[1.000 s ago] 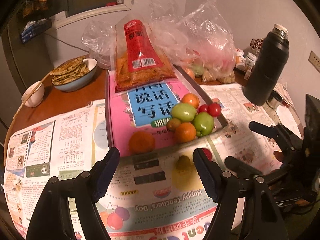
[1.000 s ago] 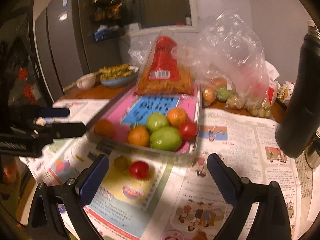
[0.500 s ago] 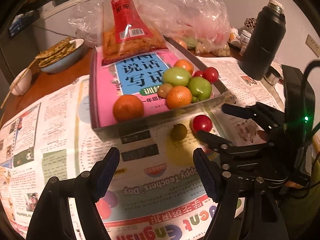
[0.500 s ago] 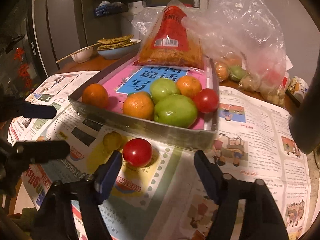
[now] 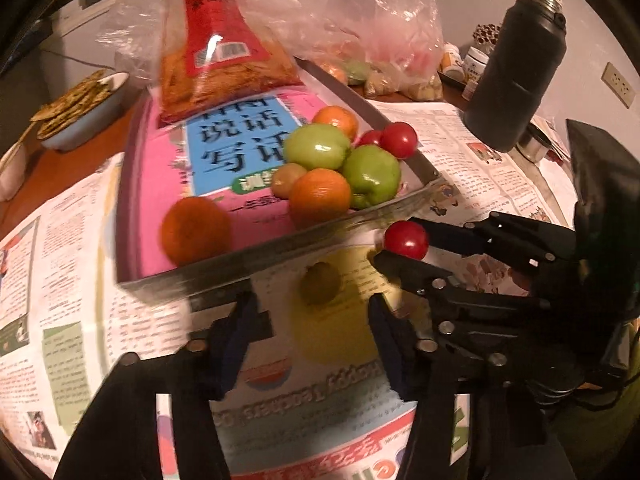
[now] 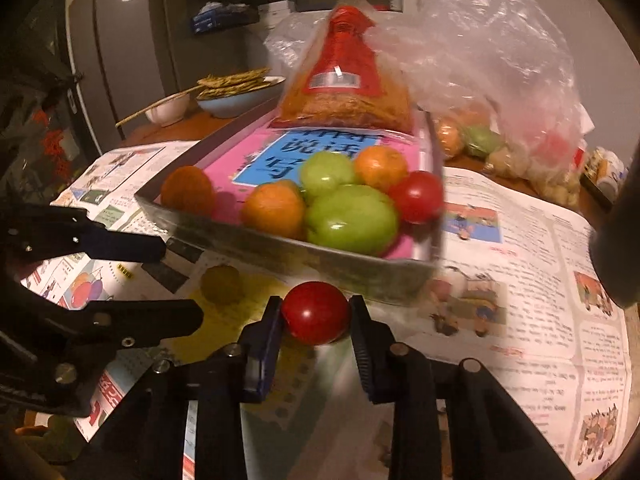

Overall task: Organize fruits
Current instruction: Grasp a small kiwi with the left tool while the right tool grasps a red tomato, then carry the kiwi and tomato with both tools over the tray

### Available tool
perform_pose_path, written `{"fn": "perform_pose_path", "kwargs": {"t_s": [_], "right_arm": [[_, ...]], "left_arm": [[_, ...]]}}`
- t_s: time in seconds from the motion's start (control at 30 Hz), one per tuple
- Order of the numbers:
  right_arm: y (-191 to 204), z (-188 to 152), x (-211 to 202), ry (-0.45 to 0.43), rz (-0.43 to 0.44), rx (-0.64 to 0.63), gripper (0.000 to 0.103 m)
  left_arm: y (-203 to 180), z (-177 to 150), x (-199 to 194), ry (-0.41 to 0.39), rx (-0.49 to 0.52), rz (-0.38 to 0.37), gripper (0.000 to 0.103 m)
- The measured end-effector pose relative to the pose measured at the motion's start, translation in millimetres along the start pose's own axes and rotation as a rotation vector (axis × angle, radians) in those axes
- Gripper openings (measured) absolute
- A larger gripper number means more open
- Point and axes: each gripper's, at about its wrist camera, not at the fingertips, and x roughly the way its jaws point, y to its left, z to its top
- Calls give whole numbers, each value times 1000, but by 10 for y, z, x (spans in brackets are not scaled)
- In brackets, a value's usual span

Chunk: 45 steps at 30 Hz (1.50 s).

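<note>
Right gripper (image 6: 316,316) clamped on red tomato (image 6: 315,313), left gripper (image 5: 308,320) closing, nothing gripped; tray (image 6: 280,250) of fruit

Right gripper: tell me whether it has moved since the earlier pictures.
Yes. The right gripper has come down toward the tray, and its jaws have closed on the red tomato.

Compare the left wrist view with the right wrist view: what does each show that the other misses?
Left wrist only: the whole black flask, a wall socket, and the left hand-held gripper closing around the small green fruit, not yet touching.
Right wrist only: the grey fridge, shelves behind, and the right hand-held gripper shut on the red tomato seen from behind.
Both: the tray of fruit, snack bag, newspaper, and blue bowl.
</note>
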Motion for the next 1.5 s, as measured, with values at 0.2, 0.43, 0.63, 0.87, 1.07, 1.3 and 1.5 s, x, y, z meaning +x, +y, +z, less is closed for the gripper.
{"fn": "perform_pose_path", "kwargs": {"t_s": [0.2, 0.43, 0.63, 0.87, 1.07, 1.3, 1.5], "right_arm": [[-163, -8, -117, -28, 12, 46, 33], [-218, 12, -199, -57, 42, 73, 33], [-222, 50, -301, -84, 55, 81, 34], [-238, 121, -435, -125, 63, 90, 34], [-223, 230, -461, -143, 61, 83, 34], [-234, 374, -483, -167, 57, 77, 34], [-238, 506, -402, -174, 52, 69, 34]], "left_arm": [[-69, 70, 174, 23, -3, -9, 34], [-62, 105, 255, 23, -10, 0, 24], [-36, 81, 87, -3, -9, -14, 24], [95, 107, -281, -84, -34, 6, 24], [204, 221, -392, -117, -55, 23, 24], [241, 360, -335, -122, -58, 40, 24], [212, 427, -209, -104, -45, 47, 24]]}}
